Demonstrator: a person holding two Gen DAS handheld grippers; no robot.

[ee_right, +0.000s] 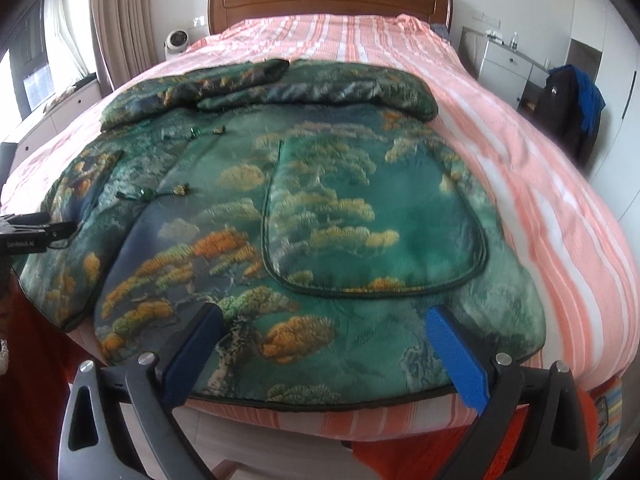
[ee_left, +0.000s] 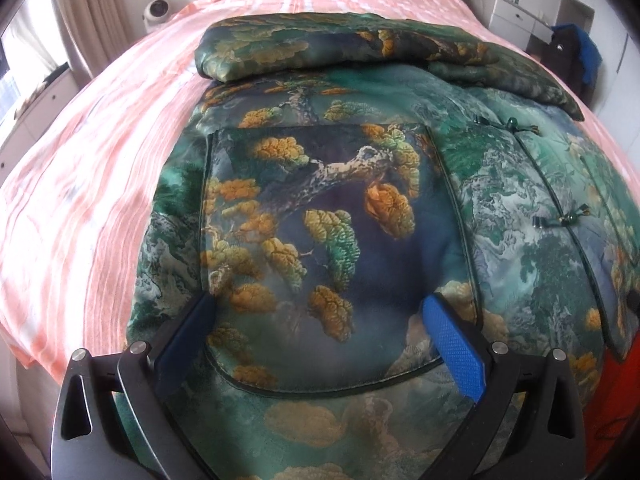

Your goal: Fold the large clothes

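Observation:
A large padded green jacket (ee_left: 360, 208) with gold pine and cloud print lies flat on the bed, front up, with patch pockets and knot buttons (ee_left: 568, 218). Its sleeves are folded across the far end (ee_left: 320, 48). It fills the right wrist view too (ee_right: 280, 200). My left gripper (ee_left: 320, 308) is open, hovering low over the left pocket near the hem. My right gripper (ee_right: 326, 320) is open, just above the hem below the right pocket (ee_right: 372, 224). The left gripper shows at the left edge of the right wrist view (ee_right: 36, 230).
The bed has a pink striped sheet (ee_right: 520, 184) and a wooden headboard (ee_right: 328, 0). A small fan (ee_right: 176, 42) and curtains stand left. A white cabinet (ee_right: 504, 64) and a chair with dark clothes (ee_right: 572, 100) stand right. The bed's near edge is below the hem.

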